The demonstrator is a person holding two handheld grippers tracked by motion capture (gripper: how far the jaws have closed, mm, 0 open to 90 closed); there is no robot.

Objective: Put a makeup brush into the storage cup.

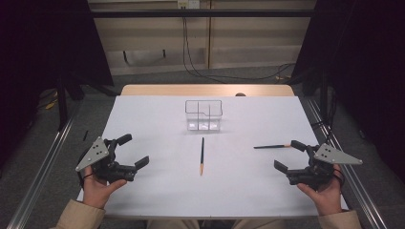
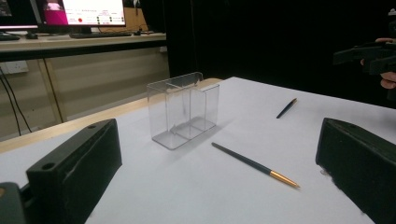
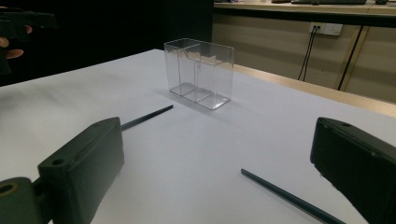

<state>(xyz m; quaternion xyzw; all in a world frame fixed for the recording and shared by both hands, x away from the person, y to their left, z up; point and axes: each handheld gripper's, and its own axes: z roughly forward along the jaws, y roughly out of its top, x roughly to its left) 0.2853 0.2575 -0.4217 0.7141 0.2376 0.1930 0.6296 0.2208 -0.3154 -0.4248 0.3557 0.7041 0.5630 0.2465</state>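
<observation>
A clear plastic holder (image 1: 204, 116) with compartments stands upright at the back middle of the white table (image 1: 157, 191). A dark pencil with a gold end (image 1: 202, 155) lies in front of it, pointing toward me. A second dark pencil (image 1: 272, 146) lies to the right. My left gripper (image 1: 134, 150) rests open at the table's left, well away from both pencils. My right gripper (image 1: 288, 155) is open at the right, just short of the second pencil's tip. In the left gripper view the holder (image 2: 183, 112) and gold-ended pencil (image 2: 254, 164) lie ahead of the jaws. The right gripper view has the second pencil (image 3: 289, 198) low between its jaws.
A wooden table edge (image 1: 205, 90) runs behind the white surface. Metal rails (image 1: 43, 167) flank the table on the floor, and cables (image 1: 215, 74) trail across the floor behind. Dark curtains hang at both sides.
</observation>
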